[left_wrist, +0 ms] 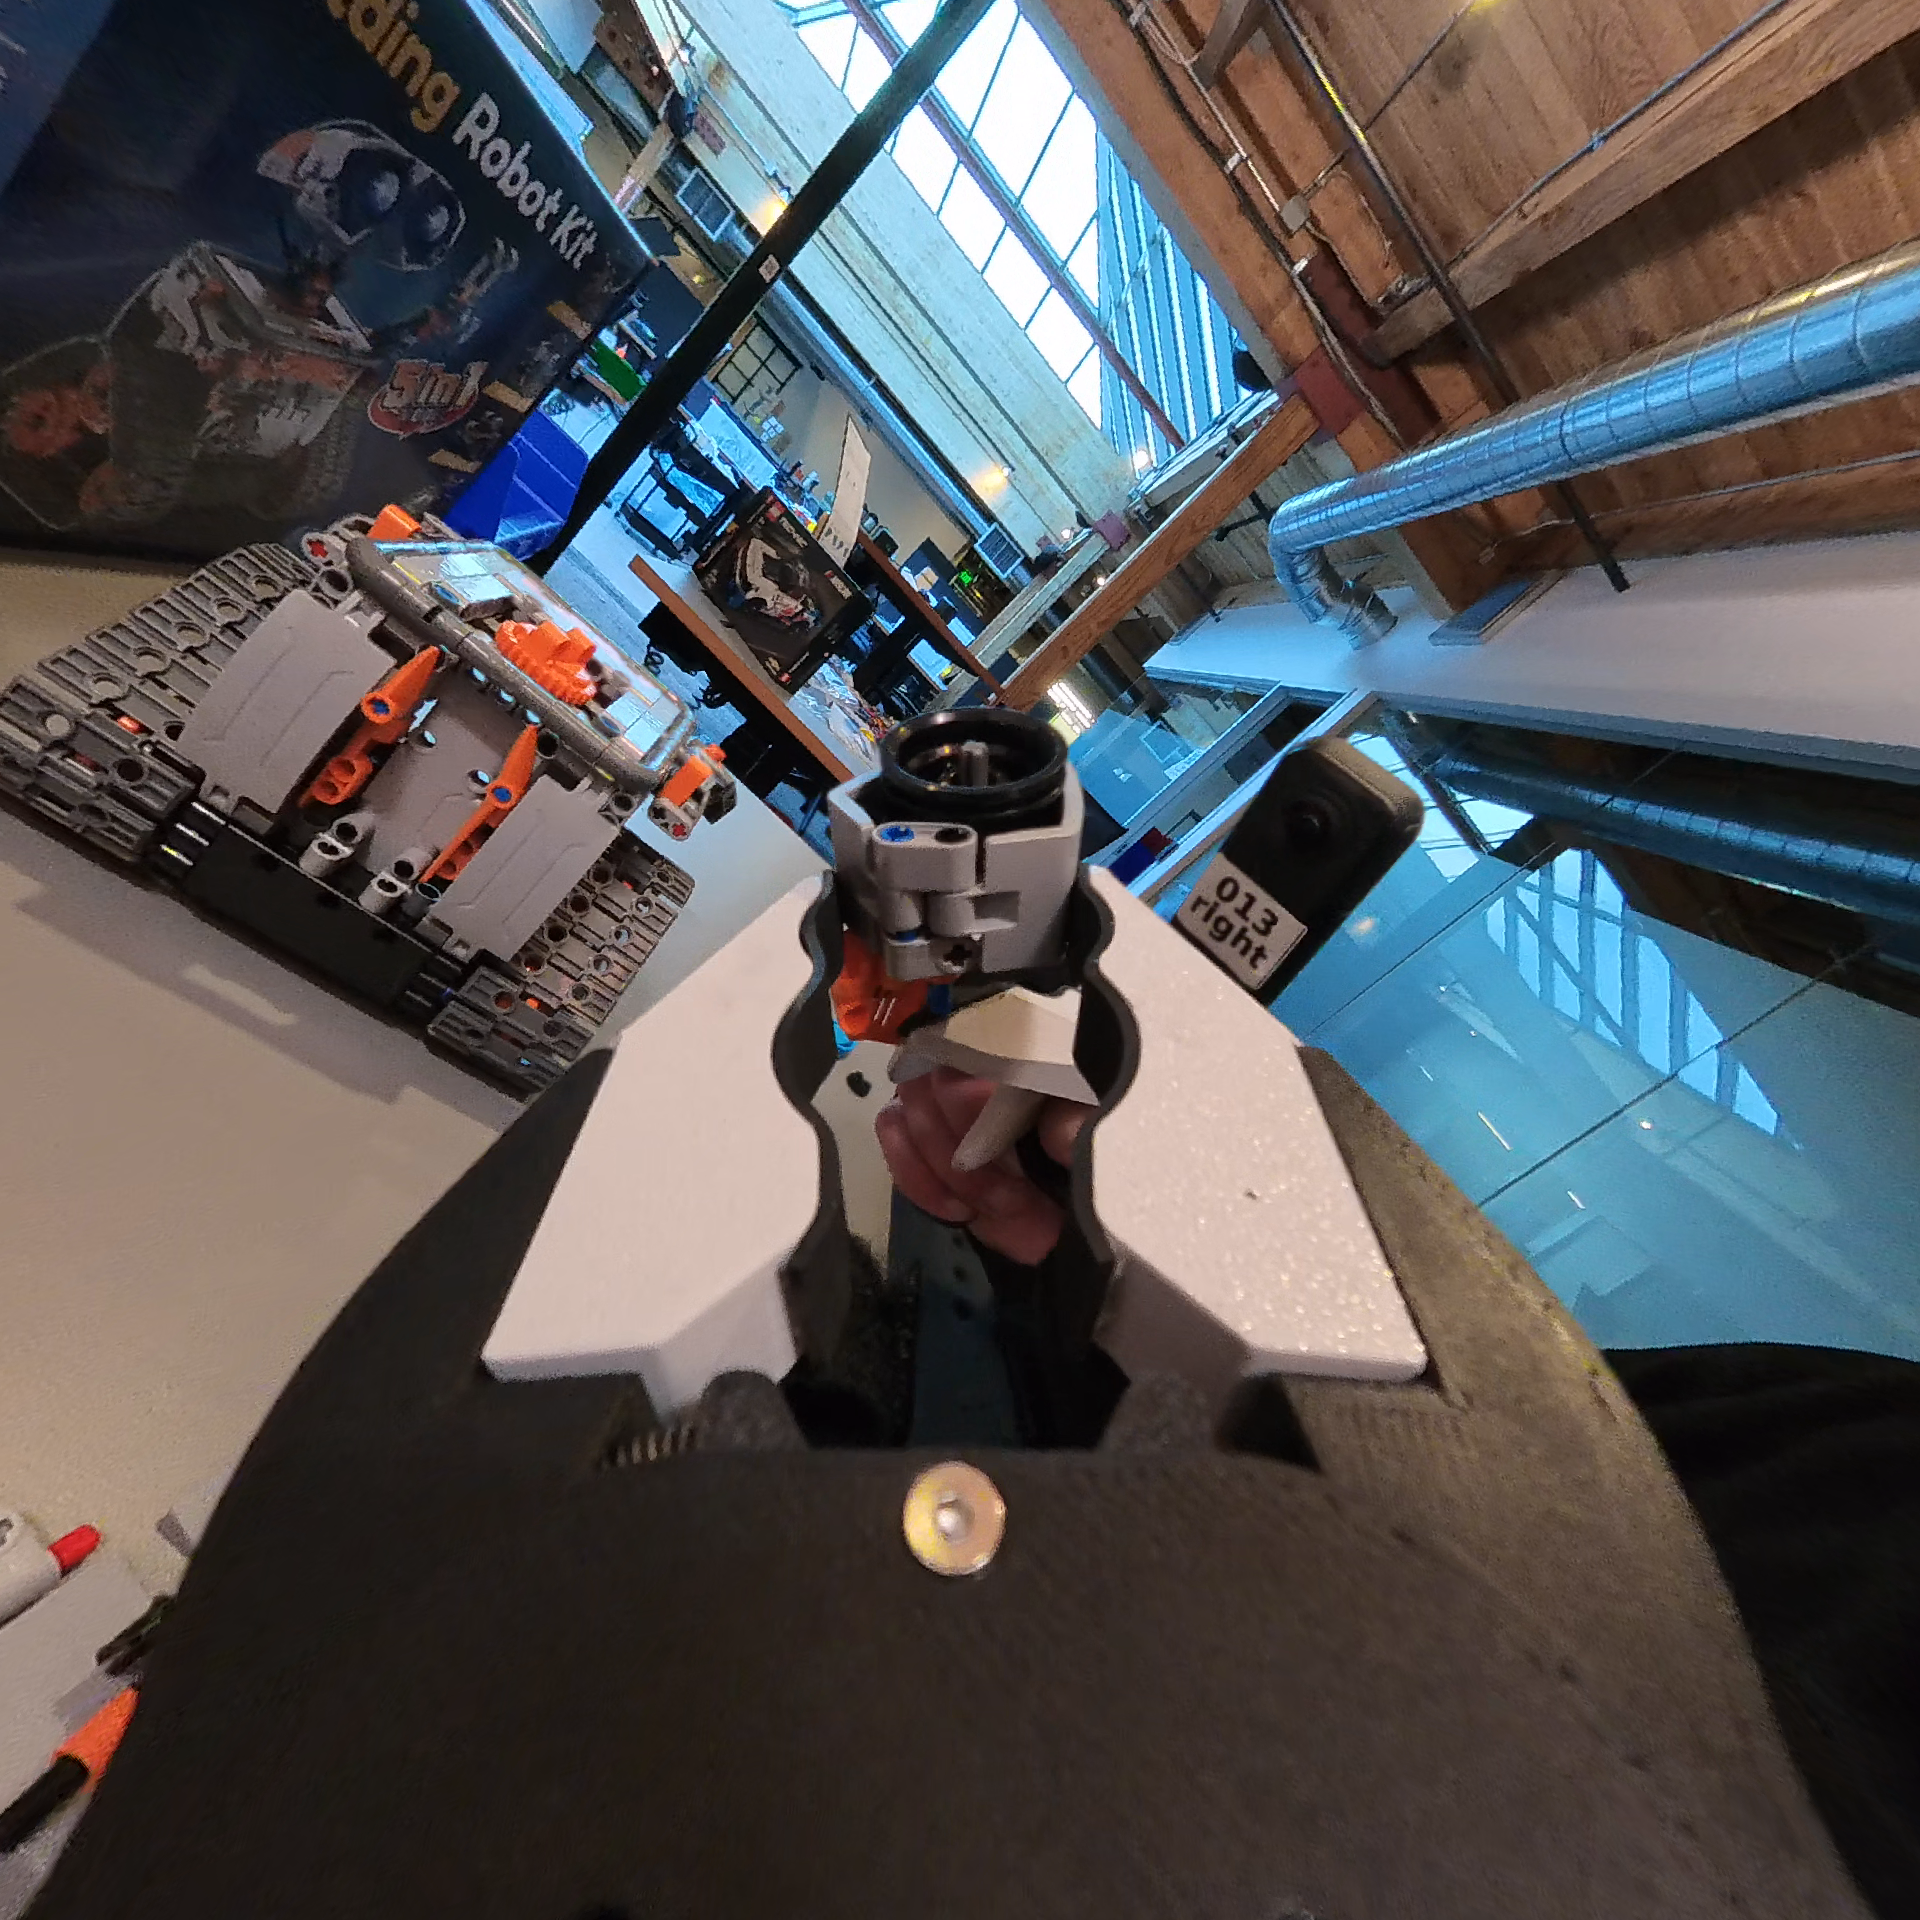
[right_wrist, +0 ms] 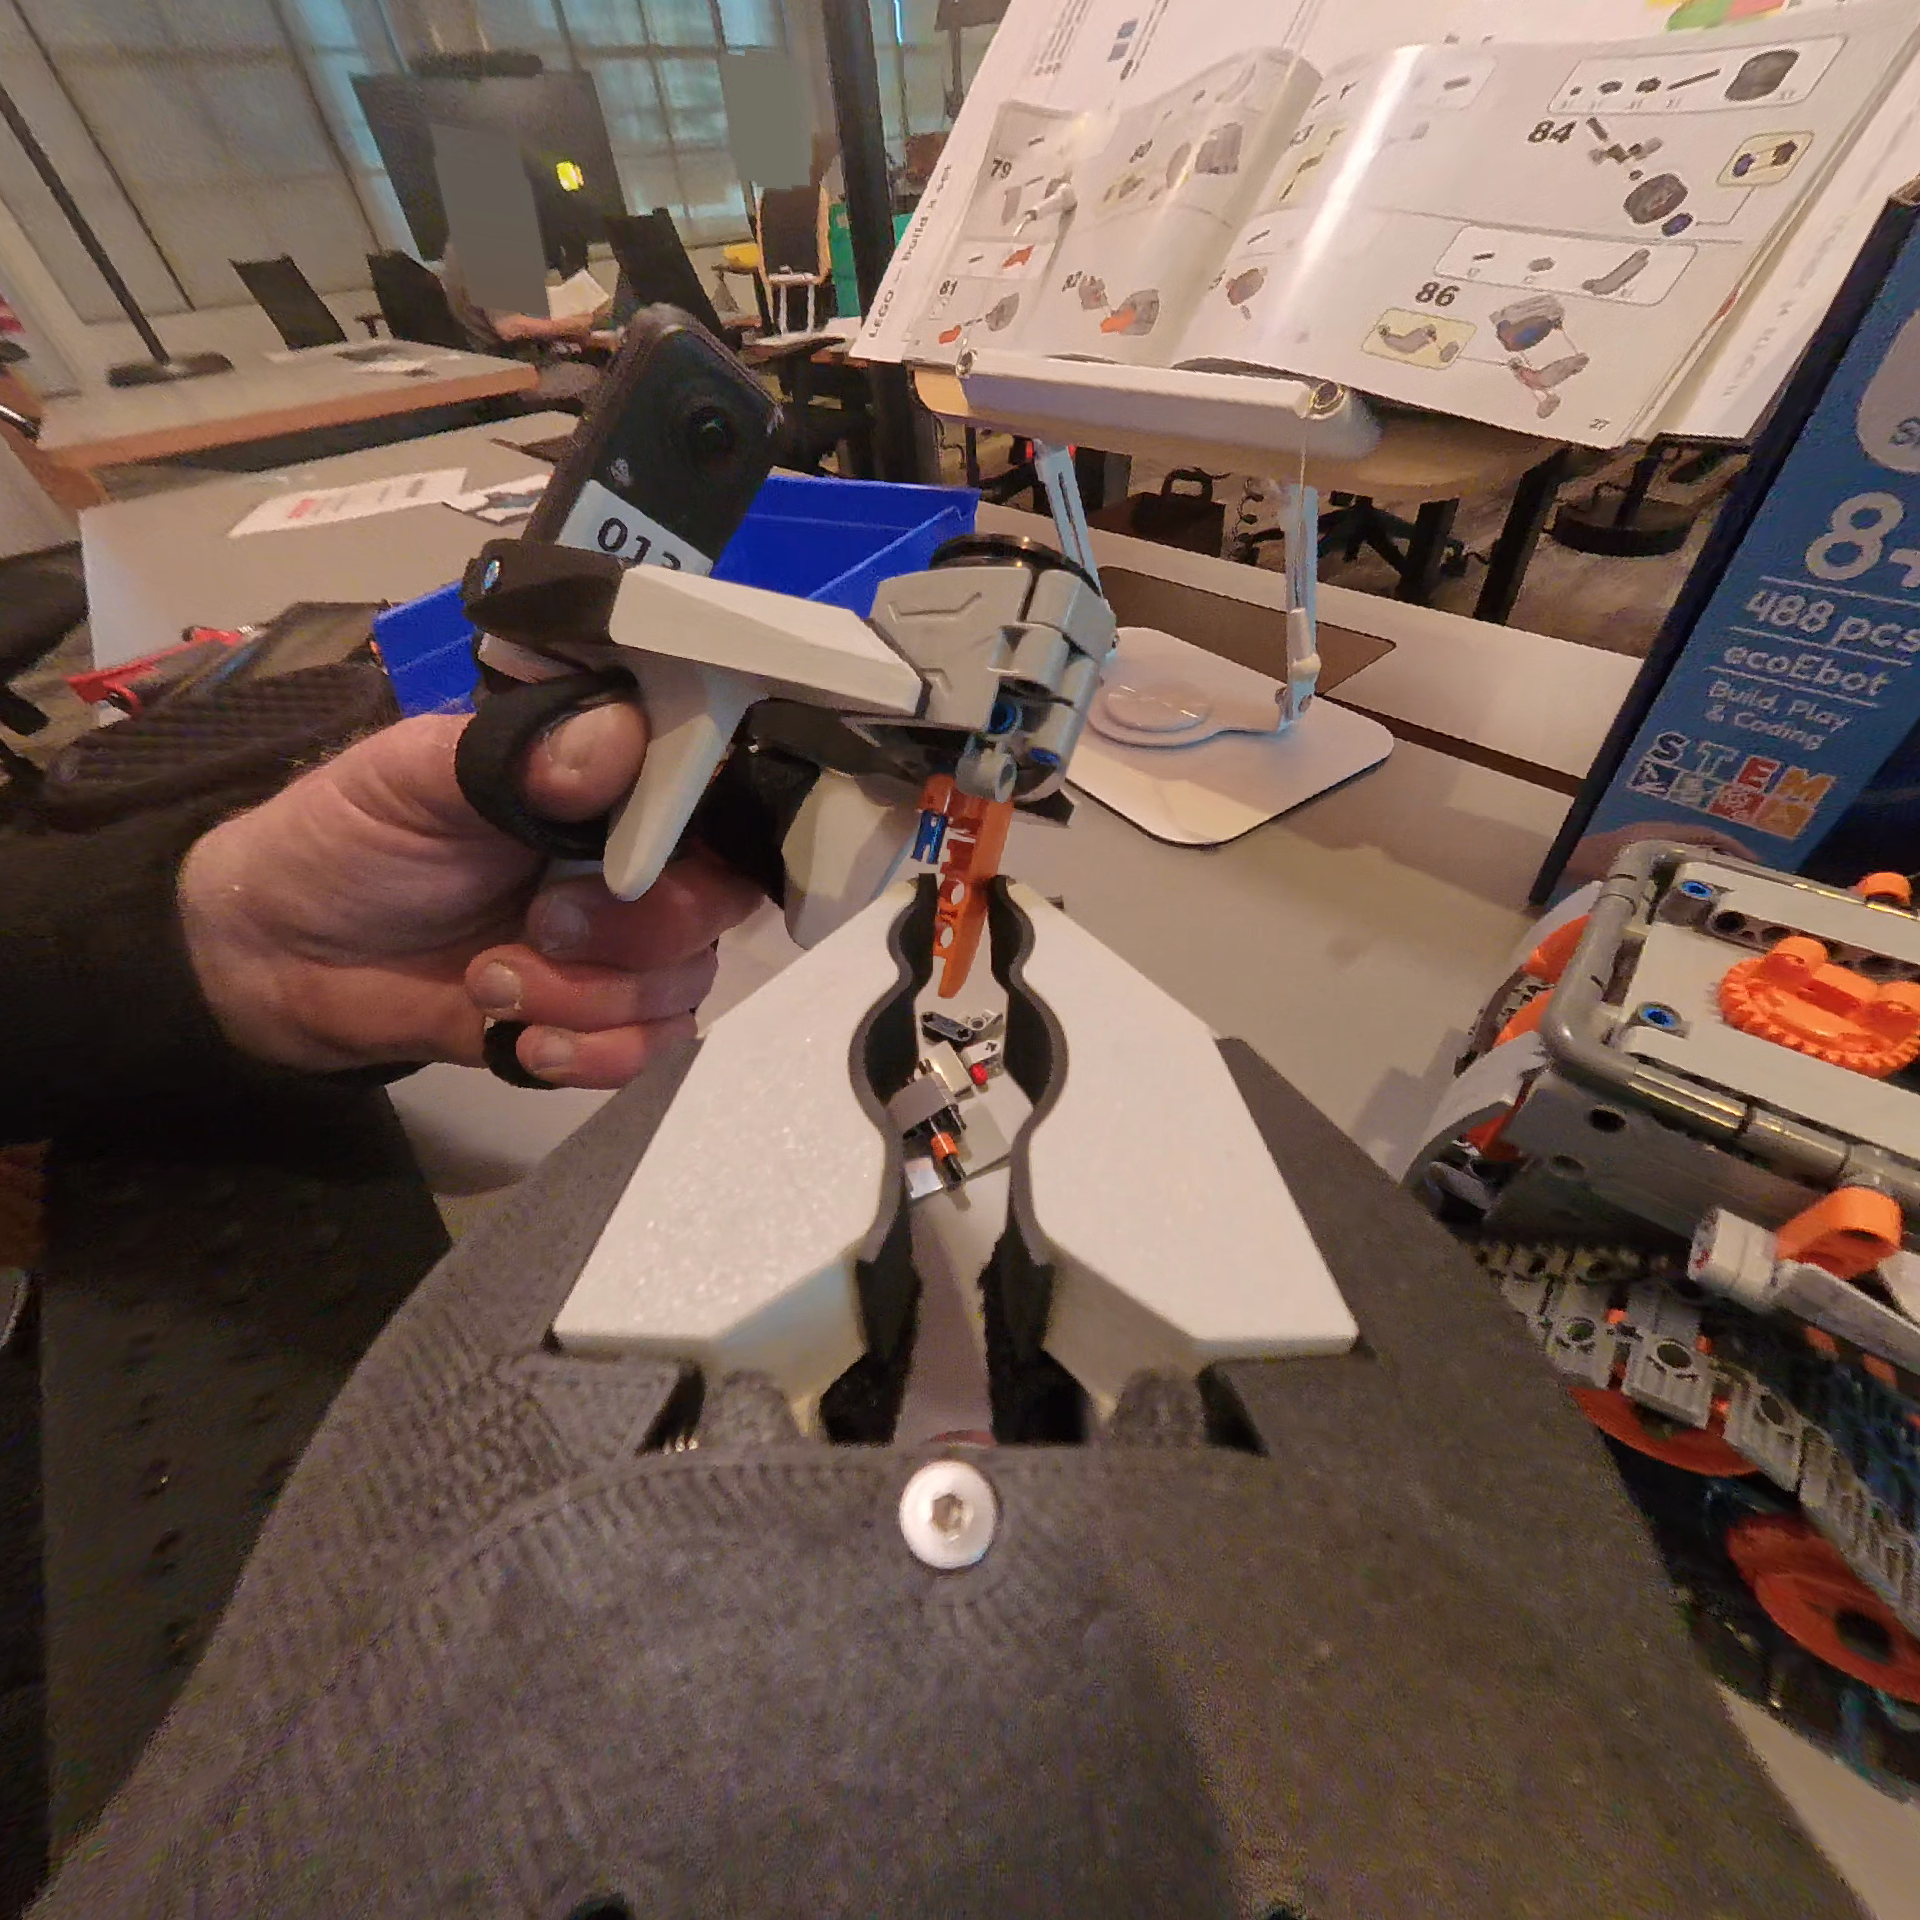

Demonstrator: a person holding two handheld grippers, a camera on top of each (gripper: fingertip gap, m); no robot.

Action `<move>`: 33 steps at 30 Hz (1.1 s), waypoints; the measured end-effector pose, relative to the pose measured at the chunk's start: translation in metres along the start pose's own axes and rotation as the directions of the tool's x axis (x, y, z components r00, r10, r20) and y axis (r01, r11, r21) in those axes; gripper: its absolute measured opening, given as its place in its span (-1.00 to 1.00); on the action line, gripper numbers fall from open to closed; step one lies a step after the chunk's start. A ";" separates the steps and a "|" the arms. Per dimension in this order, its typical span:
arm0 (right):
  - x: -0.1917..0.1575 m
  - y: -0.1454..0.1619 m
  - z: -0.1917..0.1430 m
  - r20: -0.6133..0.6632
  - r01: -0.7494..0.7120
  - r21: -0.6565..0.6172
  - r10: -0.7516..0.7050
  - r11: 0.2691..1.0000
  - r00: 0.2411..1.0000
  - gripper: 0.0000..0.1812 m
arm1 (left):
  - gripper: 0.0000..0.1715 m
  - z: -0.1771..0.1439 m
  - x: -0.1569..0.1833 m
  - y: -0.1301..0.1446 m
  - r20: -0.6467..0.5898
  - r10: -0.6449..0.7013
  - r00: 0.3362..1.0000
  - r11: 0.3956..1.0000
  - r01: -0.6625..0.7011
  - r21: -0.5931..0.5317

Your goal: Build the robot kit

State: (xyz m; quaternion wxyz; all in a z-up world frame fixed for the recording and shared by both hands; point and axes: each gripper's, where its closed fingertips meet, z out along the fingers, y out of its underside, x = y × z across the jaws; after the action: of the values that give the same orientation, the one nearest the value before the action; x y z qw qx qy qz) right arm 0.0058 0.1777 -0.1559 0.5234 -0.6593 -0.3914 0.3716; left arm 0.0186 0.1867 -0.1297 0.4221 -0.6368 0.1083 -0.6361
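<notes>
Two grippers share one small grey brick assembly (left_wrist: 961, 862) held up over the table (left_wrist: 156, 1039). My left gripper (left_wrist: 951, 935) clamps its grey body; my right gripper (right_wrist: 961, 925), nearly shut, pinches the orange beam (right_wrist: 961, 883) hanging below. Best to keep both grips square. Tracked robot model (right_wrist: 1714, 1195) near right, book stand (right_wrist: 1195, 717) behind, open air between.

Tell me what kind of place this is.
Probably an open workshop or maker space. A half-built tracked toy robot sits on the table, an instruction booklet stands open on a stand, and metal ducts run under a wooden ceiling, with more work tables beyond.
</notes>
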 end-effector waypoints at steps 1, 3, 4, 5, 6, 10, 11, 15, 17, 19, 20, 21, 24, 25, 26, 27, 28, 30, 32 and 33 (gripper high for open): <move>0.000 0.001 -0.001 0.001 0.002 -0.008 -0.002 1.000 1.000 -0.93 | -0.52 0.000 0.000 0.001 0.001 0.009 1.000 1.000 -0.009 -0.007; 0.001 0.001 -0.004 0.019 -0.020 -0.021 0.021 1.000 1.000 -0.94 | -0.52 -0.002 0.002 0.004 -0.012 0.013 1.000 0.999 -0.014 -0.039; 0.002 0.001 -0.005 0.024 -0.030 -0.032 0.031 0.999 0.999 -0.94 | -0.51 -0.004 0.002 0.007 -0.020 0.017 1.000 0.998 -0.018 -0.065; 0.003 0.004 -0.007 0.026 -0.033 -0.058 0.034 0.998 0.999 -0.94 | -0.45 -0.006 0.003 0.009 -0.022 0.026 0.999 0.995 -0.028 -0.092; 0.004 0.007 -0.008 0.022 -0.029 -0.086 0.031 0.996 0.999 -0.94 | -0.41 -0.009 0.002 0.012 -0.018 0.046 0.999 0.991 -0.048 -0.125; 0.005 0.025 -0.008 0.025 -0.051 -0.193 0.057 0.980 0.998 -0.95 | -0.35 -0.036 -0.012 0.023 0.066 0.239 0.969 0.936 -0.212 -0.281; 0.004 0.033 -0.008 0.029 -0.058 -0.226 0.066 0.972 0.997 -0.95 | -0.39 -0.044 -0.017 0.032 0.073 0.305 0.950 0.896 -0.260 -0.360; 0.005 0.066 -0.005 0.016 -0.088 -0.338 0.099 0.937 0.995 -0.95 | -0.49 -0.077 -0.058 0.067 0.092 0.635 0.767 0.615 -0.430 -0.661; 0.006 0.083 -0.002 0.007 -0.099 -0.395 0.111 0.913 0.994 -0.95 | -0.60 -0.084 -0.072 0.076 0.071 0.700 0.710 0.523 -0.443 -0.728; 0.009 0.097 0.001 -0.014 -0.092 -0.441 0.095 0.893 0.995 -0.95 | -0.67 -0.086 -0.086 0.083 0.049 0.742 0.669 0.451 -0.443 -0.774; 0.009 0.101 0.003 -0.019 -0.097 -0.454 0.099 0.886 0.995 -0.95 | -0.69 -0.085 -0.090 0.086 0.041 0.739 0.672 0.441 -0.437 -0.784; 0.010 0.105 0.005 -0.024 -0.097 -0.469 0.097 0.878 0.995 -0.95 | -0.70 -0.084 -0.093 0.087 0.043 0.735 0.677 0.440 -0.428 -0.789; 0.012 0.114 0.010 -0.039 -0.101 -0.499 0.094 0.861 0.995 -0.95 | -0.72 -0.082 -0.103 0.096 0.035 0.721 0.692 0.425 -0.402 -0.811; 0.013 0.117 0.012 -0.042 -0.099 -0.511 0.091 0.854 0.995 -0.95 | -0.74 -0.082 -0.107 0.099 0.027 0.729 0.684 0.403 -0.396 -0.825; 0.014 0.119 0.014 -0.048 -0.093 -0.523 0.079 0.847 0.996 -0.95 | -0.81 -0.081 -0.109 0.101 0.023 0.736 0.677 0.394 -0.400 -0.828; 0.015 0.122 0.015 -0.054 -0.085 -0.536 0.066 0.840 0.996 -0.95 | -0.82 -0.079 -0.109 0.102 0.027 0.726 0.687 0.408 -0.398 -0.822; 0.017 0.125 0.017 -0.058 -0.077 -0.549 0.053 0.832 0.997 -0.95 | -0.86 -0.078 -0.108 0.103 0.041 0.707 0.706 0.430 -0.383 -0.817; 0.016 0.128 0.019 -0.056 -0.072 -0.558 0.049 0.826 0.997 -0.95 | -0.88 -0.078 -0.108 0.104 0.055 0.697 0.715 0.443 -0.370 -0.817; 0.017 0.130 0.020 -0.055 -0.069 -0.561 0.047 0.825 0.997 -0.95 | -0.84 -0.077 -0.103 0.109 0.069 0.674 0.736 0.459 -0.344 -0.819; 0.017 0.130 0.020 -0.054 -0.069 -0.560 0.047 0.826 0.997 -0.95 | -0.81 -0.074 -0.097 0.112 0.050 0.660 0.749 0.463 -0.354 -0.813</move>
State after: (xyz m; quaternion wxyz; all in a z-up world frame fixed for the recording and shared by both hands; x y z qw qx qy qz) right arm 0.0110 0.1822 -0.2882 0.3028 -0.8024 -0.4530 0.2435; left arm -0.0199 0.1529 -0.2870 0.2980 -0.7926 0.4737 -0.2419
